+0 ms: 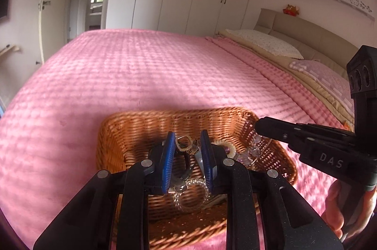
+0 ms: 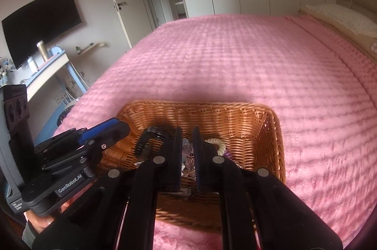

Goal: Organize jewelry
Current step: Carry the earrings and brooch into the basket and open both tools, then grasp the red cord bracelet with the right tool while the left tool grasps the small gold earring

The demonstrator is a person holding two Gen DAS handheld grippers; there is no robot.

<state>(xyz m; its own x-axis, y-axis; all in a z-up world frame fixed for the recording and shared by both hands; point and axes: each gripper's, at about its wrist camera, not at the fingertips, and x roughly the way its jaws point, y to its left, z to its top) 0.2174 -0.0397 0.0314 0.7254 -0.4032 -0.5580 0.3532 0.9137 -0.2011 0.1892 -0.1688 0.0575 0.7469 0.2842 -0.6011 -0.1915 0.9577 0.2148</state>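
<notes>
A brown wicker basket (image 1: 132,132) sits on the pink bedspread and holds a heap of jewelry; it also shows in the right wrist view (image 2: 264,132). My left gripper (image 1: 187,140) hangs over the basket's middle with its blue pads apart, a gold clasp and black strap (image 1: 185,146) between them, and a clear coil bracelet (image 1: 195,193) below. My right gripper (image 2: 187,137) is above the basket's right part, its jaws narrowly apart over clear and purple beads (image 2: 187,151). A cream coil band (image 2: 218,144) lies beside it. Contact with any piece is unclear.
The pink bedspread (image 1: 141,75) spreads all around the basket. Pillows (image 1: 266,42) and a beige headboard are at the right. White wardrobes stand behind the bed. A TV (image 2: 42,21) and a desk (image 2: 49,68) stand at the left.
</notes>
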